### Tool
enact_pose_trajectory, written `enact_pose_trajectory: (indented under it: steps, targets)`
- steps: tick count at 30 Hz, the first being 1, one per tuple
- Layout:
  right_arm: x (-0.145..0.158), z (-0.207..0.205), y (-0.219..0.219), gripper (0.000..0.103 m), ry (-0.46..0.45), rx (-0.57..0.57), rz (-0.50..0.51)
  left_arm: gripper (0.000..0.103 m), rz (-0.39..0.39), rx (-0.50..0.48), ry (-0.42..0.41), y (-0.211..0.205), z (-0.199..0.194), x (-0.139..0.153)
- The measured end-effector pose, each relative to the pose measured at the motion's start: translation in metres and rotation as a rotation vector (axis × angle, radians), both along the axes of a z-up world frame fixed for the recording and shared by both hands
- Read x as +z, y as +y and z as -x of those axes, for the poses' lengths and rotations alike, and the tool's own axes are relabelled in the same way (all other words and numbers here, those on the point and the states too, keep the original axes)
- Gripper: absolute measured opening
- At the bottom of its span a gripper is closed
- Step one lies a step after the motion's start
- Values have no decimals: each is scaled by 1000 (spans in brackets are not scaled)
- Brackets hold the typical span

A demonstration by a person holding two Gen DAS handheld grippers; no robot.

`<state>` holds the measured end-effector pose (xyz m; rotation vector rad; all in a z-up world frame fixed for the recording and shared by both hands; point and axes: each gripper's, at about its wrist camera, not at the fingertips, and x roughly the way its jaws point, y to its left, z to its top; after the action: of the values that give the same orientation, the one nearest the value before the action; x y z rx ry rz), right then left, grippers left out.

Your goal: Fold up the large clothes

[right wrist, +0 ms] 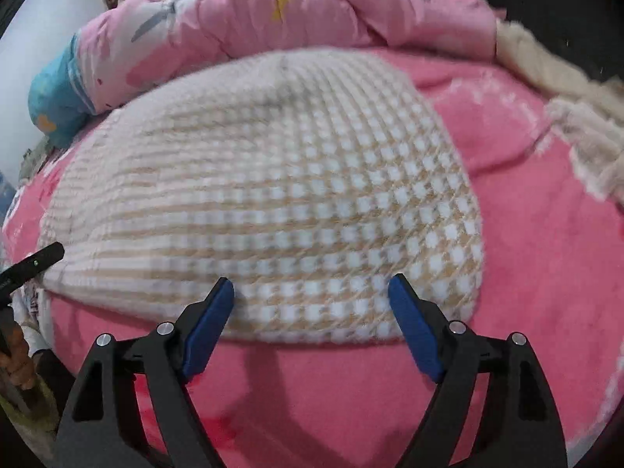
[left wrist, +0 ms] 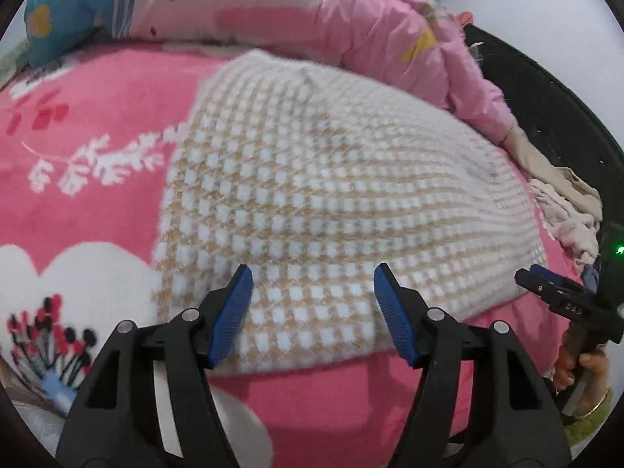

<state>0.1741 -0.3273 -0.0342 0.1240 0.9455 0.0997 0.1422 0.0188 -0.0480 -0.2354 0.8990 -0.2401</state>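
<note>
Cream-and-tan knitted garment point(left wrist: 312, 195) spread flat on pink blanket point(left wrist: 97, 89), near hem between wide-open, empty left gripper point(left wrist: 314, 312) and right gripper point(right wrist: 312, 318). Likely snag: pinching blanket along with fluffy knit, dragging both.

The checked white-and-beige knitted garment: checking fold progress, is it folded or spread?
Folded: the checked white-and-beige knitted garment lies as a compact rounded-edged block, no sleeves showing.
</note>
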Motion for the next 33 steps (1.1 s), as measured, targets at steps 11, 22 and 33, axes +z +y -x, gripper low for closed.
enact_pose_trajectory:
  steps: [11, 22, 33]
  targets:
    - [55, 105, 27, 96, -172, 29, 49, 91, -116, 49, -156, -11, 88, 53]
    - [71, 132, 72, 97, -267, 14, 229, 95, -344, 194, -175, -29, 105, 90]
    - [82, 132, 84, 97, -274, -35, 231, 95, -298, 194, -155, -29, 105, 86]
